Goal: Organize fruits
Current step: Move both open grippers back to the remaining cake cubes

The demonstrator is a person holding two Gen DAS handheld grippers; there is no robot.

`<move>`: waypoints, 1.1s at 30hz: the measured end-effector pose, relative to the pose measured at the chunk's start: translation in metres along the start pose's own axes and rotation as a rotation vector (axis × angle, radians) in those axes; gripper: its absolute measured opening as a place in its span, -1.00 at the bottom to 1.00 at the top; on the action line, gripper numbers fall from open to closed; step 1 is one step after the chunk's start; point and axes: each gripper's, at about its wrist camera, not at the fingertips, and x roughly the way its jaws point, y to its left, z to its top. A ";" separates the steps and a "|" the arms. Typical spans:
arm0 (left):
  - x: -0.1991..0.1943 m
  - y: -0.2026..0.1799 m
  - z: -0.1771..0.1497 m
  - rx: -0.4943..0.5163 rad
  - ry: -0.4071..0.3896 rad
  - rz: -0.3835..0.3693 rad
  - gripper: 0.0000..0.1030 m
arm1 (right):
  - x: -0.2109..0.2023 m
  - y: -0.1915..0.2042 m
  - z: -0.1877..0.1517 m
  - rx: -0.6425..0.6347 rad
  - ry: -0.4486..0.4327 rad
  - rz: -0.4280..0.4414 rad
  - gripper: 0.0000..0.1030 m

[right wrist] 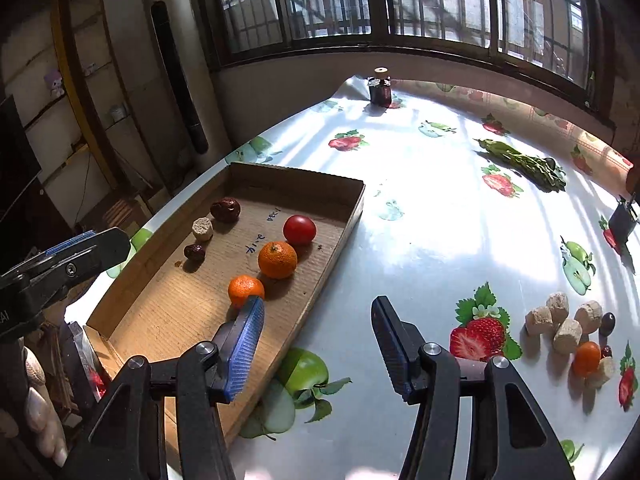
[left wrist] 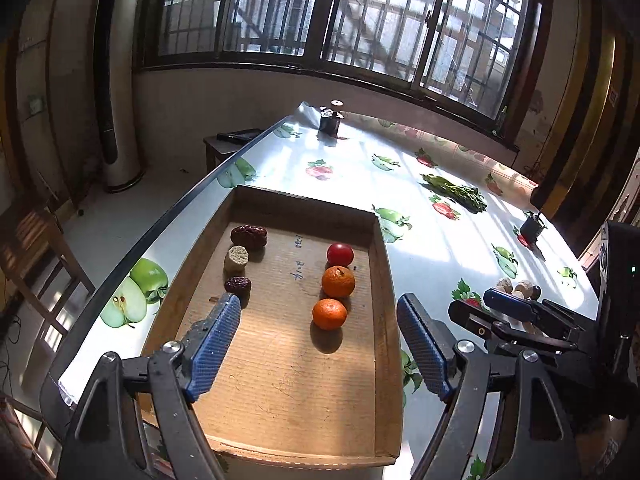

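Observation:
A shallow cardboard tray [left wrist: 384,288] [right wrist: 340,236] lies on the fruit-print table. In it a red tomato [left wrist: 340,254] [right wrist: 299,229] and two oranges [left wrist: 338,281] [right wrist: 277,259] stand in a row at the right. Two dark red dates [left wrist: 248,235] [right wrist: 225,209] and a beige cork-like piece [left wrist: 236,258] [right wrist: 201,228] stand at the left. My left gripper [left wrist: 320,308] is open and empty above the tray. My right gripper [right wrist: 318,310] is open and empty over the tray's right edge. Loose beige pieces [right wrist: 568,334], a small orange fruit [right wrist: 586,357] and a dark date [right wrist: 608,322] lie at the right.
A bunch of green vegetables [left wrist: 456,192] [right wrist: 524,164] lies far right on the table. A dark jar [left wrist: 330,120] [right wrist: 380,90] stands at the far edge. A black clip stand [left wrist: 534,228] [right wrist: 622,220] is at the right. The table edge runs along the tray's left.

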 end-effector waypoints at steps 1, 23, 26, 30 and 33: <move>-0.001 -0.011 -0.004 0.023 0.000 -0.007 0.55 | -0.008 -0.011 -0.002 0.020 -0.013 -0.015 0.23; 0.031 -0.127 -0.049 0.265 0.112 -0.013 0.55 | -0.103 -0.220 -0.083 0.405 -0.073 -0.226 0.32; 0.038 -0.133 -0.047 0.258 0.133 -0.033 0.55 | -0.110 -0.238 -0.081 0.426 -0.082 -0.251 0.32; 0.050 -0.148 -0.042 0.261 0.160 -0.070 0.55 | -0.114 -0.266 -0.075 0.466 -0.081 -0.298 0.39; 0.061 -0.169 -0.037 0.281 0.166 -0.110 0.55 | -0.103 -0.283 -0.067 0.496 -0.048 -0.318 0.42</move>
